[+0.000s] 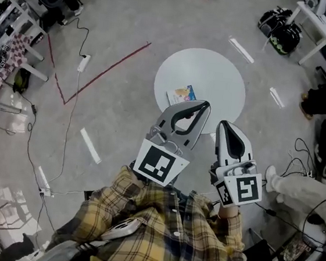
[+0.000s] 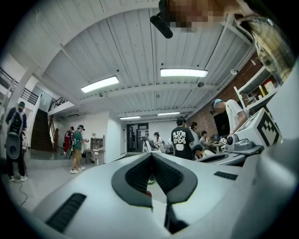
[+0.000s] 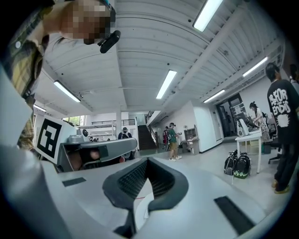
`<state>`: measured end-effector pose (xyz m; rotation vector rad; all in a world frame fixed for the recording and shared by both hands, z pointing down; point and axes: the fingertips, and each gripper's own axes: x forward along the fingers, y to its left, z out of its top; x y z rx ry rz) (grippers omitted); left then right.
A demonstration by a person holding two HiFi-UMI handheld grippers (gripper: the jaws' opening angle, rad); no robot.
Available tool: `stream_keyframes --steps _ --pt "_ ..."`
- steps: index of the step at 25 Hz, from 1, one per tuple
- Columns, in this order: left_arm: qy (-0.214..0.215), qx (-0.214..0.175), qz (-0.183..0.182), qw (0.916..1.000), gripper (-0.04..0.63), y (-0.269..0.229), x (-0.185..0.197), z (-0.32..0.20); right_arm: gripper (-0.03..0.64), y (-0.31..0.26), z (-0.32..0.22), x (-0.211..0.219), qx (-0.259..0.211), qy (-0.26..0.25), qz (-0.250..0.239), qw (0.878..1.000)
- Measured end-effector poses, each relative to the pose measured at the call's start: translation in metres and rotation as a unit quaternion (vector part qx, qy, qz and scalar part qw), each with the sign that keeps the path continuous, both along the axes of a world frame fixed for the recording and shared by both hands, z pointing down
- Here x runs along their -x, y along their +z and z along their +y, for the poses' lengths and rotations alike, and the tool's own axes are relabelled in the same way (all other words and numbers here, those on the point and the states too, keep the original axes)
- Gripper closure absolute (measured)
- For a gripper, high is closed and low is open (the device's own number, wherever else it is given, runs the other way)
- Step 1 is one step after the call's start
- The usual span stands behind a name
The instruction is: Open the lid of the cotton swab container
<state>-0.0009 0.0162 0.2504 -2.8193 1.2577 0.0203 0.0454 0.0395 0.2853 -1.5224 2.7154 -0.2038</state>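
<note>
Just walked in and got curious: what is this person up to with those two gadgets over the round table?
A person in a plaid shirt holds a gripper in each hand over a round white table. The left gripper and the right gripper are both shut and empty. A small colourful container lies on the table, not yet gripped.

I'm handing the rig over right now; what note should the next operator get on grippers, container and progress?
Left gripper: shut, empty, held level.
Right gripper: shut, empty, beside it.
Small blue-and-yellow container: lies on the round white table, ahead of both grippers, neither touching it.
Done: nothing that shows; lid state too small to tell.
Left: reach in, steady the container, open its lid.
</note>
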Motion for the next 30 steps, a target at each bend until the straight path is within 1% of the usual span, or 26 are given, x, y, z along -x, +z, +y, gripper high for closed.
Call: stream_keyframes --steps 7,10,12,16,20,24,30 --pt "0.029 0.004 -0.020 0.9993 0.577 0.010 0.001 -0.073 0.601 0.013 -0.080 0.007 0.026 0.014 -0.003 1.000" --pt "0.031 0.019 -0.014 0.9992 0.577 0.015 0.009 -0.091 0.601 0.015 -0.100 0.014 0.032 0.018 0.002 0.999" --pt "0.031 0.028 -0.011 0.9991 0.577 0.021 0.008 -0.099 0.601 0.017 -0.107 0.013 0.036 0.017 0.006 0.999" --pt "0.035 0.030 -0.013 0.9988 0.577 0.027 0.000 -0.104 0.601 0.021 -0.111 0.004 0.042 0.021 0.009 0.999" --pt "0.027 0.038 -0.008 0.9989 0.577 0.028 -0.006 -0.102 0.601 0.021 -0.107 -0.004 0.044 0.016 0.010 0.999" --pt "0.019 0.031 -0.013 0.9993 0.577 0.025 -0.016 -0.105 0.601 0.019 -0.111 -0.012 0.043 0.001 0.012 0.999" --pt "0.013 0.028 -0.010 0.9995 0.577 0.025 -0.026 -0.110 0.601 0.017 -0.119 -0.025 0.038 0.002 0.007 0.999"
